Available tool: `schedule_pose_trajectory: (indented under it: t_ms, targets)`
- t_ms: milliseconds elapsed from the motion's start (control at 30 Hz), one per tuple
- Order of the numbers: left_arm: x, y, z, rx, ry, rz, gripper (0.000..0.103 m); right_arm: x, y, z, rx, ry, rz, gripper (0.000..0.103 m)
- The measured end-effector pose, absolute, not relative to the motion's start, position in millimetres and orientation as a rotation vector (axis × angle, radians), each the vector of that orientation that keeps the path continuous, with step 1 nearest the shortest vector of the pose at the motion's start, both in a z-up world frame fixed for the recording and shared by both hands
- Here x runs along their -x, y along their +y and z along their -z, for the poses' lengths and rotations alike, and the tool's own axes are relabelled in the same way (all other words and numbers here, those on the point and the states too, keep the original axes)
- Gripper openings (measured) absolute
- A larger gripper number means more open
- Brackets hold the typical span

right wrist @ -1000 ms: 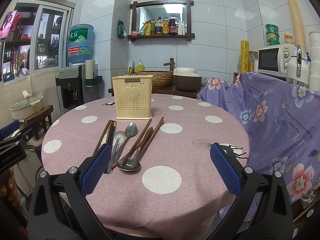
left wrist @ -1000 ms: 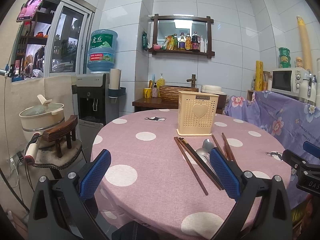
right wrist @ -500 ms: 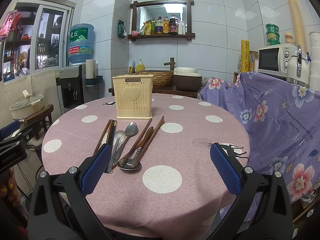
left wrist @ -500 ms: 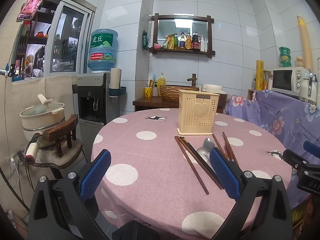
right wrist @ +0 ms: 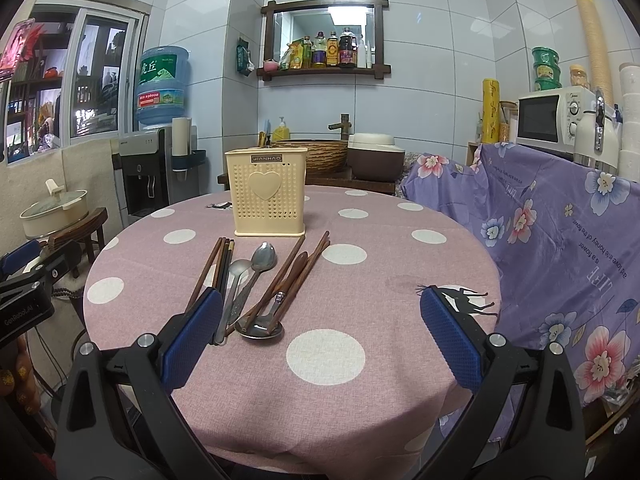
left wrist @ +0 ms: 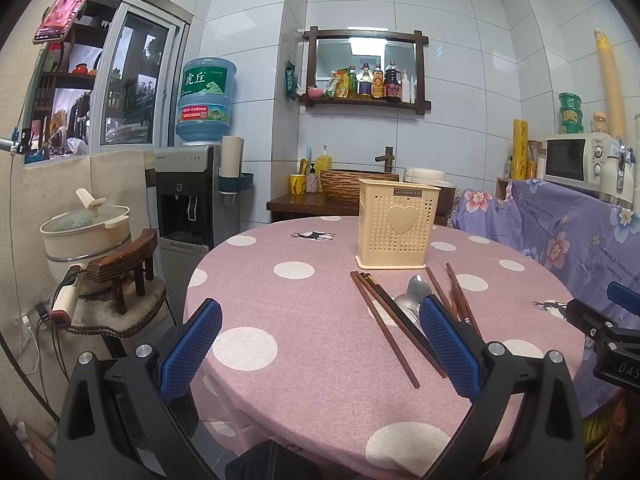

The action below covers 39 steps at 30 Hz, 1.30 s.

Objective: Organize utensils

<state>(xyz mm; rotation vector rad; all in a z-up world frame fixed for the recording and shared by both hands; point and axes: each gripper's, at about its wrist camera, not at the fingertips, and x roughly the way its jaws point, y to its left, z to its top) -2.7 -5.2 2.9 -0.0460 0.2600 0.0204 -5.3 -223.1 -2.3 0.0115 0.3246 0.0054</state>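
A cream perforated utensil holder with a heart stands upright on the round pink polka-dot table; it also shows in the left wrist view. In front of it lie several dark chopsticks, two metal spoons, a wooden spoon and more chopsticks. The chopsticks and a spoon also show in the left wrist view. My left gripper is open and empty near the table's front left edge. My right gripper is open and empty above the table's near side, just behind the utensils.
A purple floral cloth covers furniture right of the table, with a microwave on it. A water dispenser and a pot on a wooden stool stand at the left. A basin and rice cooker sit behind the table.
Both views barely shift. Both grippers stay open and the utensils lie where they were.
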Motion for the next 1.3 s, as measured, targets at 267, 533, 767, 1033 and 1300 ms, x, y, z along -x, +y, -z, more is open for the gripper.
schedule_pose_trajectory:
  t_ms: [267,533,767,1033,1300]
  targets:
    - [2.6,-5.4,-2.9,0.045,0.260,-0.021,0.098,5.0,-223.2,2.4,-0.011,0.325,-0.006,0.098]
    - [3.1,-4.6,-2.1,0.046,0.263,-0.021,0.098,4.6,-223.2,2.6,-0.012,0.327,-0.006,0.098]
    - [2.7,-4.8,-2.1,0.044,0.265,-0.021,0.098,4.7,-225.8,-1.4,-0.012,0.329,-0.006,0.098]
    - [2.7,6.4,15.9,0.036,0.304,-0.014,0.098,-3.0,-216.6,18.1,-0.011,0.349,0.010,0.098]
    - [-19.2,9.3,28.4,0.050,0.416,0.022,0.098,-21.1,-235.8,28.2,-0.029,0.426,0.068,0.098]
